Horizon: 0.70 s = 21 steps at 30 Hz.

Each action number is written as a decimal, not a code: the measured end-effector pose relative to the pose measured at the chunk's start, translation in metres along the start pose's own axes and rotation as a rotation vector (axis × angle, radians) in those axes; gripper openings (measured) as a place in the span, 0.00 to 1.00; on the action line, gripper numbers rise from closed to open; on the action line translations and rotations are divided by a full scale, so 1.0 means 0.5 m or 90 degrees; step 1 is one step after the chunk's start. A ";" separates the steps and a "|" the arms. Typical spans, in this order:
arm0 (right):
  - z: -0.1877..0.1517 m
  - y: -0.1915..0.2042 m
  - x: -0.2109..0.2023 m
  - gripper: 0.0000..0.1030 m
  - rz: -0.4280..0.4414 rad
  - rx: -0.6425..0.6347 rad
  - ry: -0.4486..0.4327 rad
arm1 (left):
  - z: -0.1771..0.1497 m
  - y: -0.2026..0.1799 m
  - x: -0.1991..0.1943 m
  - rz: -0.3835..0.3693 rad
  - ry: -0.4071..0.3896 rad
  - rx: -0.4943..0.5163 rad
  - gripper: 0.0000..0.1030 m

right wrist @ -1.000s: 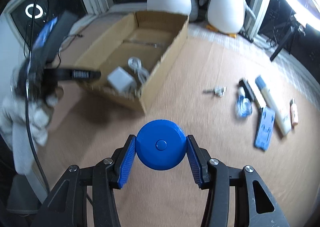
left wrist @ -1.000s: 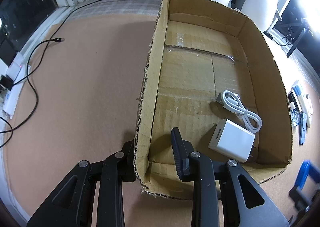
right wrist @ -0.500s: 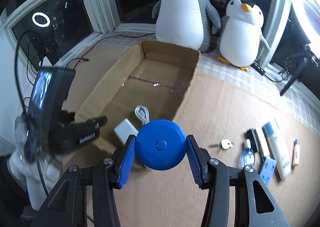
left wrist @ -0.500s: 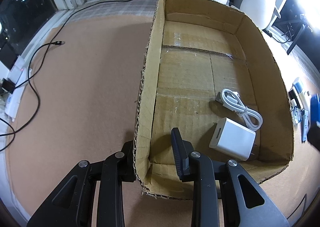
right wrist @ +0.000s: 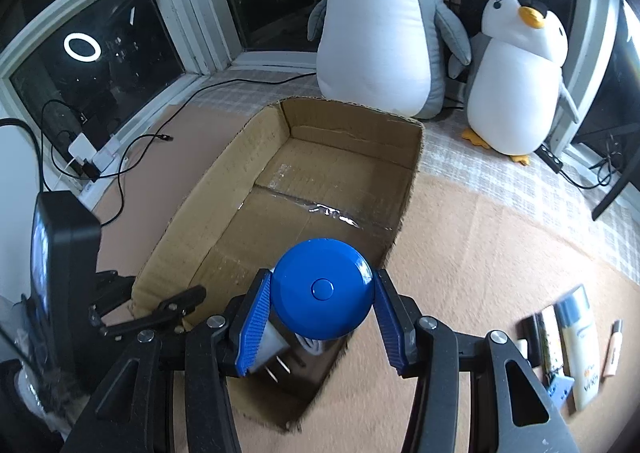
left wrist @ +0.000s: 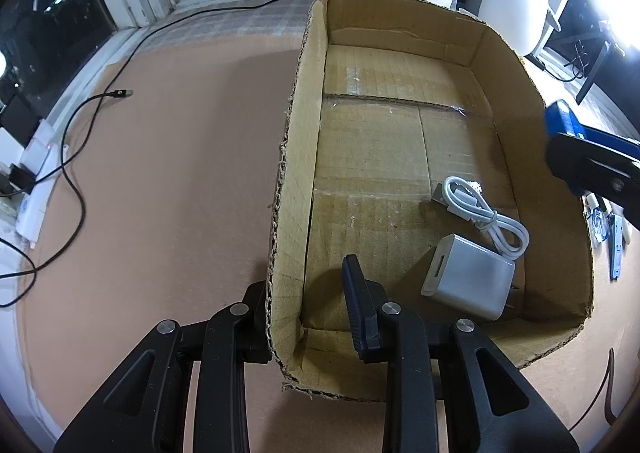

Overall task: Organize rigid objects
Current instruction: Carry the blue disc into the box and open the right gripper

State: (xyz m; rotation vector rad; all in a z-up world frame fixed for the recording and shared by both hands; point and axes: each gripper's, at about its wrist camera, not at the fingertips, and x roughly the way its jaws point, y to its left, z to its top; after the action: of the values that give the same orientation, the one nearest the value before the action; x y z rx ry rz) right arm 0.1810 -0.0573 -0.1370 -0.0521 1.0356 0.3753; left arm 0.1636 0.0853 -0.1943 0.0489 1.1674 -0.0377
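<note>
My right gripper (right wrist: 320, 293) is shut on a round blue disc with a centre button (right wrist: 322, 289), held over the near right part of an open cardboard box (right wrist: 224, 189). In the left wrist view, the right gripper (left wrist: 580, 157) shows above the box's right wall. My left gripper (left wrist: 304, 293) is shut on the box's left wall (left wrist: 280, 285) near its front corner, one finger inside and one outside. In the box lie a white charger (left wrist: 468, 281) and a coiled white cable (left wrist: 480, 209). The charger (right wrist: 276, 337) peeks out under the disc.
Two penguin plush toys (right wrist: 376, 25) (right wrist: 516, 81) sit behind the box by the windows. Bottles and small items (right wrist: 580, 349) lie on the tan carpet to the right. A black cable (left wrist: 72, 173) and a power strip (right wrist: 92, 157) are at the left.
My right gripper carried the blue disc from the open carpet to above the box and now shows at the right edge of the left wrist view. The left gripper kept its hold.
</note>
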 end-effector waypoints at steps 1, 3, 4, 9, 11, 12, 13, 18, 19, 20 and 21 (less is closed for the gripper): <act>0.002 0.001 0.004 0.45 0.002 -0.002 0.001 | 0.000 0.000 0.000 0.001 0.000 0.001 0.26; 0.006 0.006 0.014 0.45 0.004 -0.007 0.004 | 0.001 0.000 0.000 0.000 0.000 0.001 0.26; 0.007 0.009 0.019 0.45 0.005 -0.010 0.006 | 0.001 0.000 0.000 0.000 -0.001 0.000 0.26; 0.011 0.016 0.034 0.45 0.007 -0.019 0.011 | 0.004 -0.002 0.001 0.001 -0.002 0.003 0.26; 0.012 0.015 0.037 0.45 0.007 -0.019 0.012 | 0.005 -0.001 0.002 0.000 -0.002 0.003 0.26; 0.013 0.014 0.039 0.45 0.005 -0.019 0.012 | 0.005 -0.001 0.003 -0.001 -0.002 0.003 0.26; 0.014 0.013 0.039 0.45 0.004 -0.018 0.013 | 0.006 0.000 0.003 -0.001 -0.002 0.003 0.26; 0.020 0.010 0.042 0.45 -0.006 -0.018 0.010 | 0.007 -0.001 0.003 -0.002 -0.002 0.002 0.26; 0.021 0.010 0.041 0.45 -0.007 -0.018 0.009 | 0.008 0.000 0.003 -0.003 -0.002 0.003 0.26; 0.022 0.010 0.040 0.45 -0.008 -0.018 0.007 | 0.008 0.000 0.003 -0.003 -0.002 0.003 0.26; 0.022 0.010 0.039 0.45 -0.007 -0.018 0.006 | 0.008 0.000 0.003 -0.003 -0.002 0.002 0.26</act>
State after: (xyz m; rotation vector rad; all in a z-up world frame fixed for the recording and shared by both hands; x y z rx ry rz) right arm 0.1973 -0.0449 -0.1471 -0.0840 1.0388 0.3803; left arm 0.1679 0.0848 -0.1943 0.0496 1.1641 -0.0440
